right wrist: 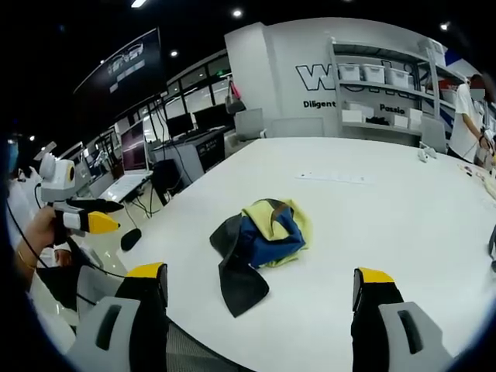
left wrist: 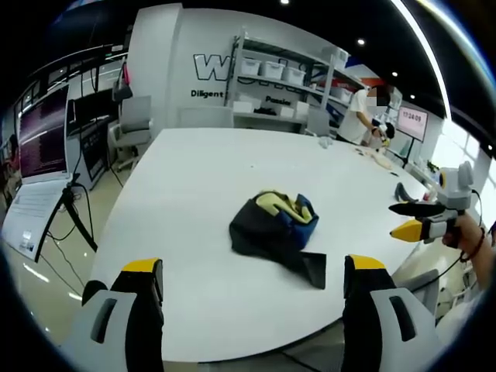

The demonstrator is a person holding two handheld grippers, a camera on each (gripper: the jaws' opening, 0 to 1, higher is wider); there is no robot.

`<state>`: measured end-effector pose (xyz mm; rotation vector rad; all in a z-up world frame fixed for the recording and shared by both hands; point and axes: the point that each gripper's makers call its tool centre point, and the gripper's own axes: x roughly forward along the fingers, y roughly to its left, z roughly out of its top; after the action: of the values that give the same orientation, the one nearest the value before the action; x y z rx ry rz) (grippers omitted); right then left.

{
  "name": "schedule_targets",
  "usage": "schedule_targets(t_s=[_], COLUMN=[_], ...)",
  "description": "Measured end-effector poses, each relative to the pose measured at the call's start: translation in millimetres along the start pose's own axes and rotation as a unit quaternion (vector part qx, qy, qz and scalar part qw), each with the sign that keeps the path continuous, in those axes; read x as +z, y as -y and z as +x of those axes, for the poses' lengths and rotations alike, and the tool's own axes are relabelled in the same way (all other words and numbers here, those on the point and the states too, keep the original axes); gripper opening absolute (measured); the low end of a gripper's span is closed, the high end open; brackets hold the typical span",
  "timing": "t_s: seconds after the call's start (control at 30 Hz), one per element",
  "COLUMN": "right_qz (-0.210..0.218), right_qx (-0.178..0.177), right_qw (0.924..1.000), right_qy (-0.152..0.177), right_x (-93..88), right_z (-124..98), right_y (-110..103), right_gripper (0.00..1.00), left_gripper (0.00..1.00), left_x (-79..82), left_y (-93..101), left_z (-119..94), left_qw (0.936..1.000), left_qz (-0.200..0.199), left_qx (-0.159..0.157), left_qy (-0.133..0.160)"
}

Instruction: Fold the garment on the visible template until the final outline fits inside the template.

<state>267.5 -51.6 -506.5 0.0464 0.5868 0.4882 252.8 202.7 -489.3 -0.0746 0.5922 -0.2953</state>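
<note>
A crumpled garment [left wrist: 271, 229] [right wrist: 260, 240], black, blue and yellow, lies in a heap on the white table [left wrist: 201, 178] [right wrist: 387, 209], with one black flap spread toward the near edge. In the left gripper view my left gripper [left wrist: 254, 267] is open and empty, just short of the heap above the table's near edge. My right gripper [left wrist: 404, 219] comes in from the right, held in a hand, with its jaws apart. In the right gripper view that gripper [right wrist: 261, 273] is open and empty in front of the garment. The left gripper [right wrist: 105, 215] shows at the far left.
A person [left wrist: 364, 116] stands at the table's far end by small items. Shelves with bins [left wrist: 279, 74] line the back wall. Chairs [left wrist: 132, 124], monitors and a laptop on a stand [left wrist: 35, 209] are at the left. A small black object [right wrist: 130, 239] lies near the table edge.
</note>
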Motion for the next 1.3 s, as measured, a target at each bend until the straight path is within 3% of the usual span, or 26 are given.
schedule_targets(t_s=[1.3], right_qz=[0.006], right_qx=[-0.003], right_qw=[1.0], right_qy=[0.007], right_x=[0.4], right_z=[-0.2], right_y=[1.8], right_gripper=[0.98], left_gripper=[0.91], left_x=[-0.4], left_y=[6.2], left_z=[-1.3], left_qw=[0.9999], left_qz=[-0.006], left_qx=[-0.006], left_qy=[-0.006])
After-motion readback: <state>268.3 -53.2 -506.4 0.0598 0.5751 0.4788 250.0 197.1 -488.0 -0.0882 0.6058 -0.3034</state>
